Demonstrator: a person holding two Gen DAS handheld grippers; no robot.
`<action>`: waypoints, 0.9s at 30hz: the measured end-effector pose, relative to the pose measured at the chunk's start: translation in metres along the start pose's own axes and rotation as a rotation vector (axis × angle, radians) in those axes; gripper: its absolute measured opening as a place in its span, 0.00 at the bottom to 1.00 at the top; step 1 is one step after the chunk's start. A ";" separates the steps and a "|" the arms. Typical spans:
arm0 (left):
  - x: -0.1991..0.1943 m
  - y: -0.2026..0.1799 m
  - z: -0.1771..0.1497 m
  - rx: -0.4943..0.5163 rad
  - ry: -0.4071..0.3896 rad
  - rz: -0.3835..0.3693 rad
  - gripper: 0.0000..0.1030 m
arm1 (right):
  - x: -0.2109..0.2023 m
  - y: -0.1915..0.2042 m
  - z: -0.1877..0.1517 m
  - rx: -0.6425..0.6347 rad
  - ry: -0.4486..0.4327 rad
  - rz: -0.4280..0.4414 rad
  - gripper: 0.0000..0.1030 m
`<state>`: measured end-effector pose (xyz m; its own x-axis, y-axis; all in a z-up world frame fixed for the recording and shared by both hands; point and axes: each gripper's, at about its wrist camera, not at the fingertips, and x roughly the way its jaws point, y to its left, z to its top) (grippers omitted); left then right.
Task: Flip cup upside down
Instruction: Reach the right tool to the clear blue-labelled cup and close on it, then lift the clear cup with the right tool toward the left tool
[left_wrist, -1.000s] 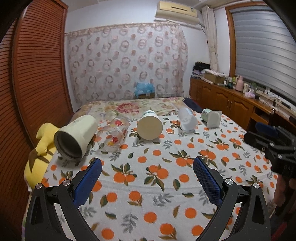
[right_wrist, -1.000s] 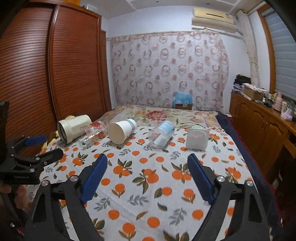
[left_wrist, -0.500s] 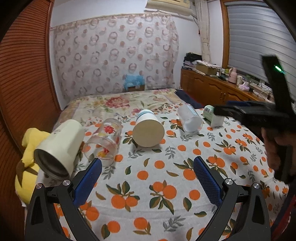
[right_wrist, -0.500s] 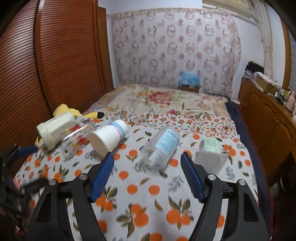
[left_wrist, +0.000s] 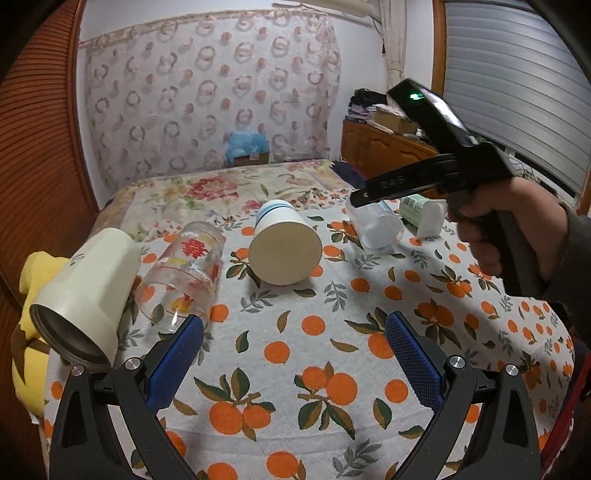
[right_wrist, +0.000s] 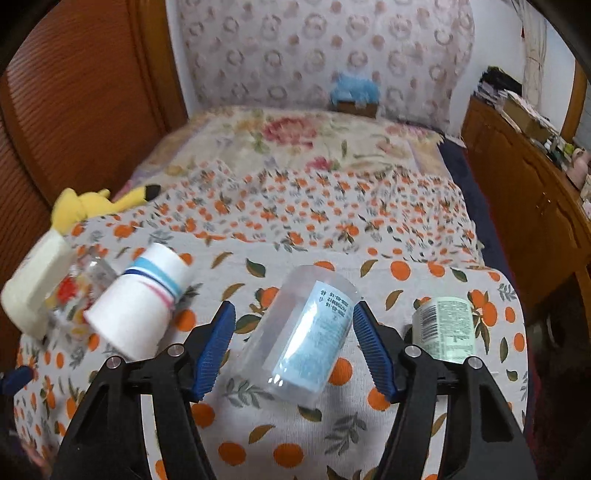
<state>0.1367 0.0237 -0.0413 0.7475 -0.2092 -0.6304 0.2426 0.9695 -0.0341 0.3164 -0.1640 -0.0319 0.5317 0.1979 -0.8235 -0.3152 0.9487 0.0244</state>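
Several cups lie on their sides on an orange-print cloth (left_wrist: 295, 350). A clear plastic cup with a blue label (right_wrist: 306, 332) lies between the open blue pads of my right gripper (right_wrist: 295, 332); it also shows in the left wrist view (left_wrist: 376, 225) under the right gripper's body (left_wrist: 436, 173). A white paper cup with blue stripes (left_wrist: 282, 247) (right_wrist: 140, 295) lies left of it. My left gripper (left_wrist: 293, 350) is open and empty, low over the cloth in front of the paper cup.
A cream mug (left_wrist: 85, 291) and a printed glass (left_wrist: 184, 273) lie at the left, next to a yellow plush toy (right_wrist: 92, 203). A green-labelled cup (right_wrist: 443, 325) lies right of the clear one. A wooden cabinet (right_wrist: 535, 192) stands at the right.
My right gripper has moved forward and down until its pads flank the clear cup. My left gripper has moved closer to the cups.
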 end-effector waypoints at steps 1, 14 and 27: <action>0.000 0.000 0.000 0.002 0.003 -0.003 0.92 | 0.008 0.002 0.001 0.000 0.029 -0.012 0.66; -0.021 0.000 -0.011 -0.006 -0.002 0.001 0.92 | 0.013 0.005 -0.013 -0.015 0.088 -0.048 0.59; -0.051 0.008 -0.035 -0.063 0.002 0.049 0.92 | -0.077 0.040 -0.095 -0.093 -0.001 0.160 0.59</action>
<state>0.0794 0.0464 -0.0368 0.7566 -0.1609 -0.6337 0.1662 0.9847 -0.0515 0.1885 -0.1651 -0.0215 0.4696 0.3450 -0.8127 -0.4673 0.8781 0.1027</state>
